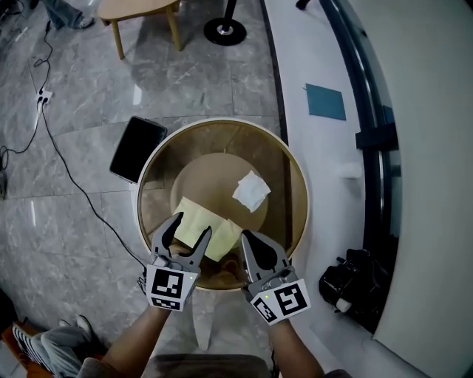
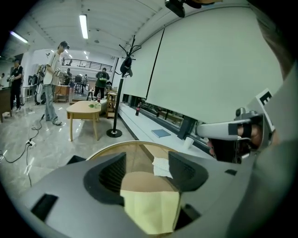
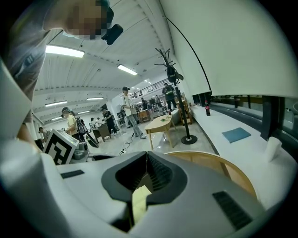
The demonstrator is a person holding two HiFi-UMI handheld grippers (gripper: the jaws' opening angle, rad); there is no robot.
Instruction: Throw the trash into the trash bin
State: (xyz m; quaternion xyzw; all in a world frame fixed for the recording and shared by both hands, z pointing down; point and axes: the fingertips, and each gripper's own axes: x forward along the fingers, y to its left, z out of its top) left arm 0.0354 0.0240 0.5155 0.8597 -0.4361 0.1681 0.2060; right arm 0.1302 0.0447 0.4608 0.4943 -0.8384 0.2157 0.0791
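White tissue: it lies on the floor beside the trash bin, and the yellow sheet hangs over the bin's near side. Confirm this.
One detail is wrong: the white tissue lies inside the trash bin, on its bottom, not outside it. The head view shows this. The yellow sheet is over the bin's near side, as stated.

There is one round trash bin. The trash comes to two pieces: one yellow sheet and one white crumpled tissue. Two grippers show, the left gripper and the right gripper. Beyond these there are one dark tablet, one wooden table, one coat stand, one blue booklet and one black bag.
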